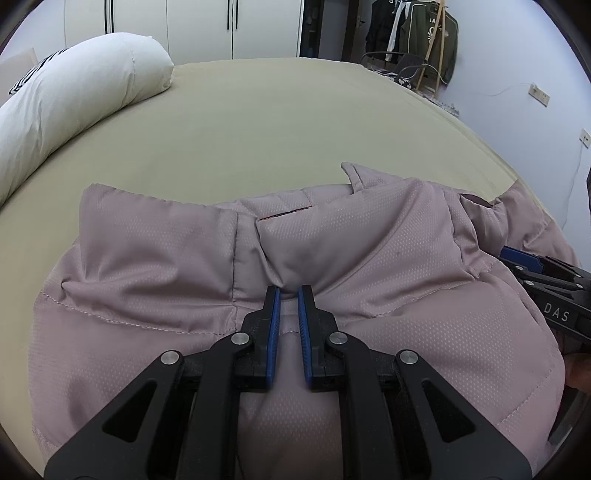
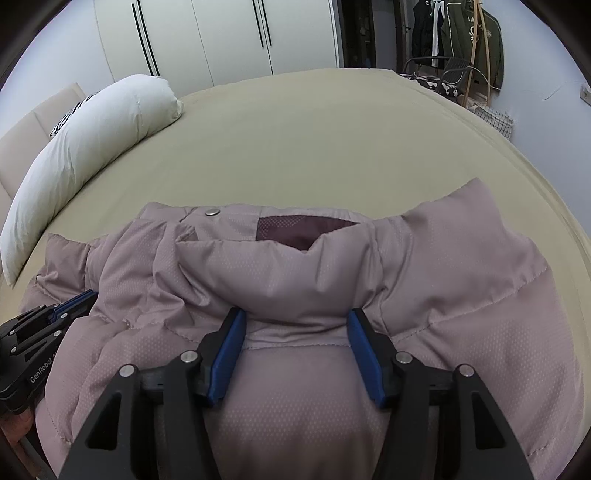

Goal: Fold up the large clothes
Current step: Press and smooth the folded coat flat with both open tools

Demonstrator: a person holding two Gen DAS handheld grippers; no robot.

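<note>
A puffy mauve quilted jacket (image 1: pixel 147 258) lies bunched on the near part of the bed, its dark lining (image 2: pixel 295 229) showing at the collar. In the left wrist view my left gripper (image 1: pixel 289 291) is shut on a thin fold of the jacket, blue pads almost together. In the right wrist view my right gripper (image 2: pixel 295 317) holds a thick padded fold of the jacket (image 2: pixel 461 258), which bunches against both pads. Each gripper also shows at the edge of the other's view: the right gripper (image 1: pixel 517 258) and the left gripper (image 2: pixel 74 302). Both point steeply down.
The olive bed sheet (image 1: pixel 277 122) stretches bare beyond the jacket. A long white pillow (image 1: pixel 74 96) lies along the left edge. White wardrobe doors (image 2: pixel 221 33) stand behind. A chair (image 2: pixel 443 70) and a coat rack with hanging clothes (image 2: pixel 465 37) are at the far right.
</note>
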